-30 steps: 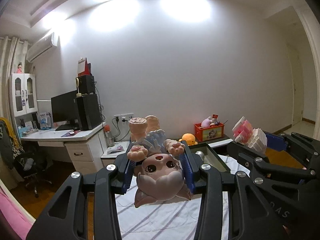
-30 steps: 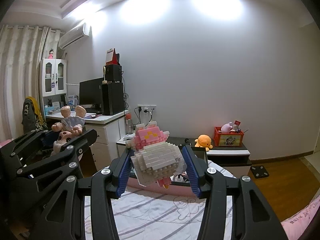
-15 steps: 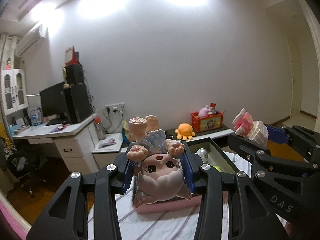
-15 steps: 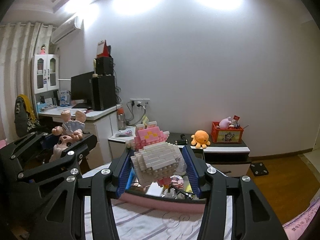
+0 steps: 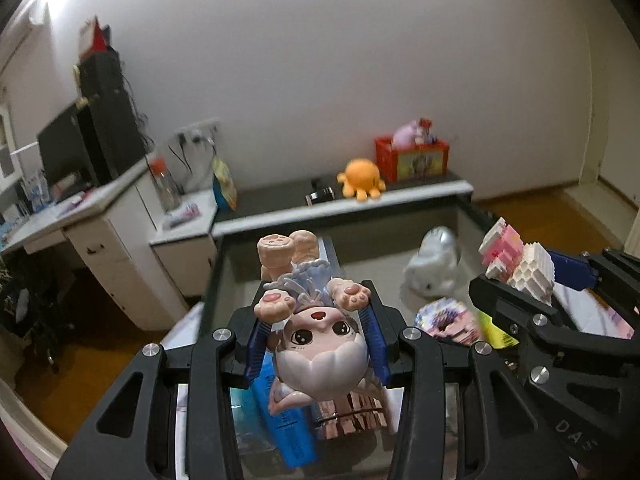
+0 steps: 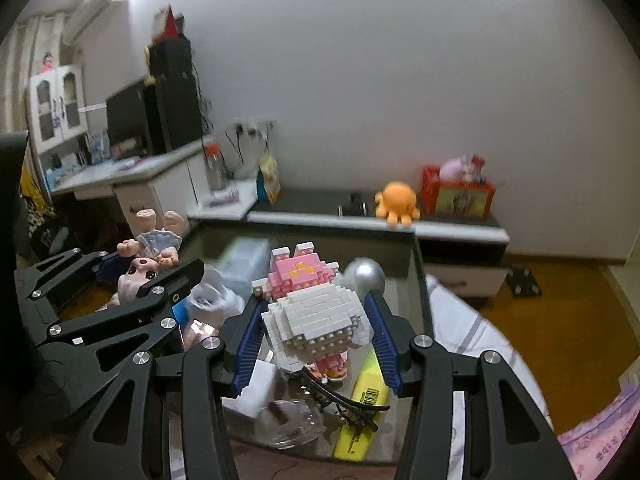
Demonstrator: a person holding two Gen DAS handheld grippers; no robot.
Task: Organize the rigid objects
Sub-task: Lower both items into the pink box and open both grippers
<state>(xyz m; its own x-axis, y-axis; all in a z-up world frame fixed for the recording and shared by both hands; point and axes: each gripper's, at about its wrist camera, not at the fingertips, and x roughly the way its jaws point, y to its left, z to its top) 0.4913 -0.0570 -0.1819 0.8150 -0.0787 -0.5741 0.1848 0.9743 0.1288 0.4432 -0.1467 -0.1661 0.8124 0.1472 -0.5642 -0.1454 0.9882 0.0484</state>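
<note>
Lit dimly from overhead, with glare at the upper left corner of the right wrist view. Strongly barrel-distorted, dark-vignetted at edges. Motion-blurred across background and bin contents.

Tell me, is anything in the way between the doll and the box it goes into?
Nothing blocks the drop. The doll, held upside down in the left gripper, hangs over the open box. The spot beneath is crowded, though: a blue pack and pink clips.

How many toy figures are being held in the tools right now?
2: a big-headed doll, upside down, in the left tool; a pink-and-white brick figure in the right tool. Box contents partly hidden.
</note>
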